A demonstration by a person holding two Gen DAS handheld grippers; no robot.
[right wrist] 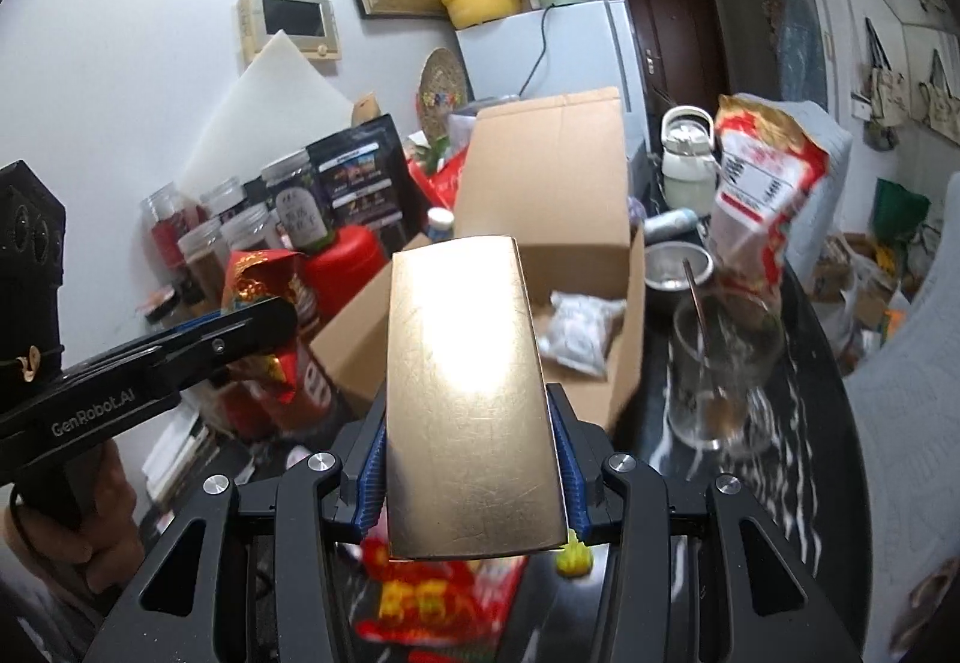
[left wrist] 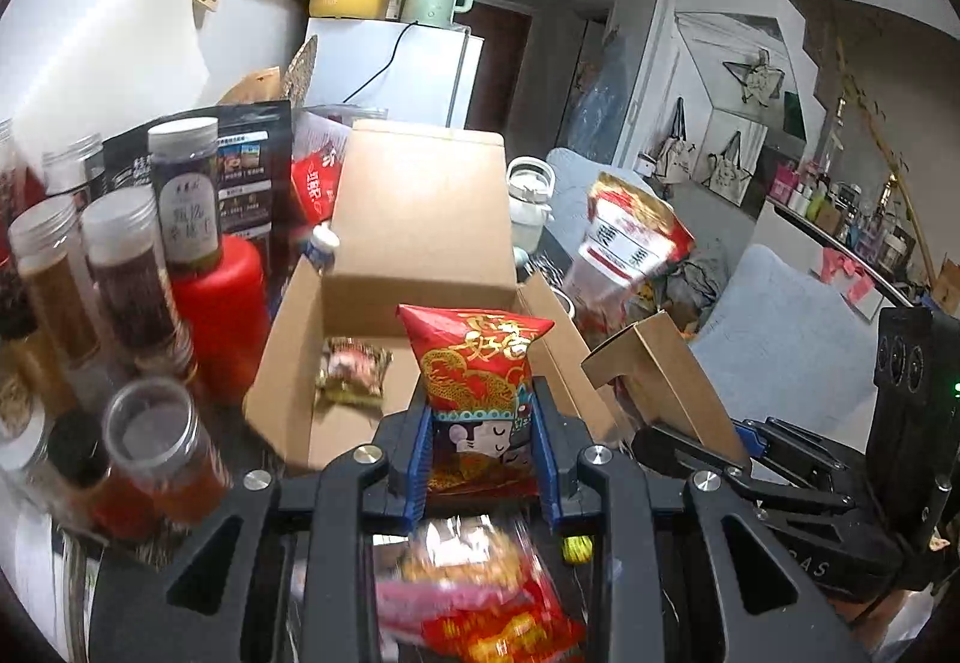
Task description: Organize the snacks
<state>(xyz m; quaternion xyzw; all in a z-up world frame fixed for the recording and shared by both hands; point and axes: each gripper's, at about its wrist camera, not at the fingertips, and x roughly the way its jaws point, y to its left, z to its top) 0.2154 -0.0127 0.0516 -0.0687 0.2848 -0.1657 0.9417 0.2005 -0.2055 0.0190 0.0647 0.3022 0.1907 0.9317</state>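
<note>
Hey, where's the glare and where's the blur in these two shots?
Right wrist view: strong glare on the cardboard flap held in the right gripper; the drinking glass is smeared. Left wrist view: no glare; the snack packets under the left gripper are blurred.

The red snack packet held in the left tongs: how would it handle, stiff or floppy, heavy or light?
The red snack packet looks puffy and air-filled, so probably light. It stands upright between the left tongs, above the cardboard box, suggesting some stiffness from the trapped air. Its glossy film may be slippery, and a hard squeeze might crush the contents.
</note>
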